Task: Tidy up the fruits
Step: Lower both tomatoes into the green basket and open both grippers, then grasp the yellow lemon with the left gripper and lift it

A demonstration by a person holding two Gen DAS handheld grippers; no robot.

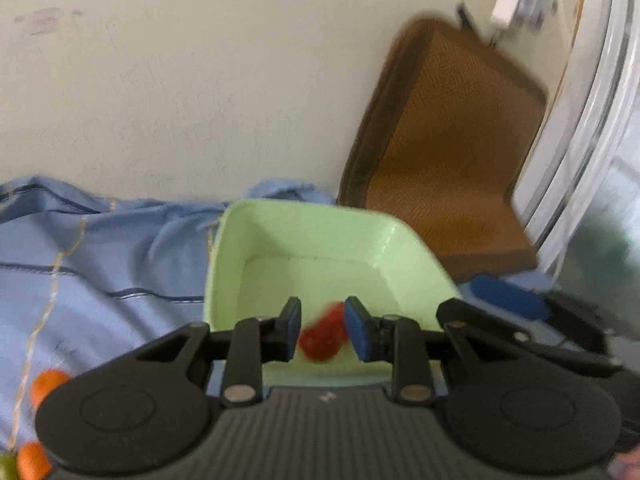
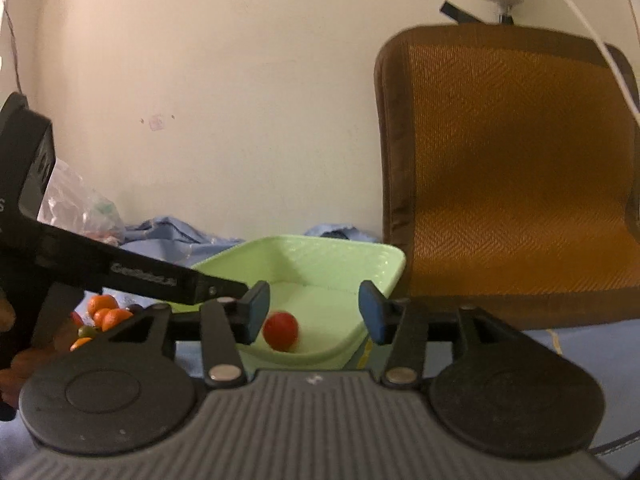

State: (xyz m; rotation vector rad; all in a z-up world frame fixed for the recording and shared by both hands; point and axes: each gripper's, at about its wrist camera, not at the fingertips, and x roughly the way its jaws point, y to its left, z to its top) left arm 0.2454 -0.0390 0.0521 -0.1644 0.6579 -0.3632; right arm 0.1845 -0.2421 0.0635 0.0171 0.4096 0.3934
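A light green basket (image 1: 308, 224) sits on a blue cloth. A red round fruit (image 1: 322, 338) lies inside it, blurred, seen between the fingers of my left gripper (image 1: 323, 330), which is open and hovers over the basket's near rim. In the right wrist view the same red fruit (image 2: 281, 330) rests on the floor of the basket (image 2: 340, 254). My right gripper (image 2: 314, 312) is open and empty, just in front of the basket. Orange fruits (image 2: 106, 312) lie in a pile on the left, also in the left wrist view (image 1: 48, 386).
A brown mesh chair (image 2: 504, 168) stands right behind the basket against a cream wall. A clear plastic bag (image 2: 76, 204) lies at the far left. The left gripper's black body (image 2: 100, 268) crosses the right wrist view. The right gripper (image 1: 532, 332) shows at the right.
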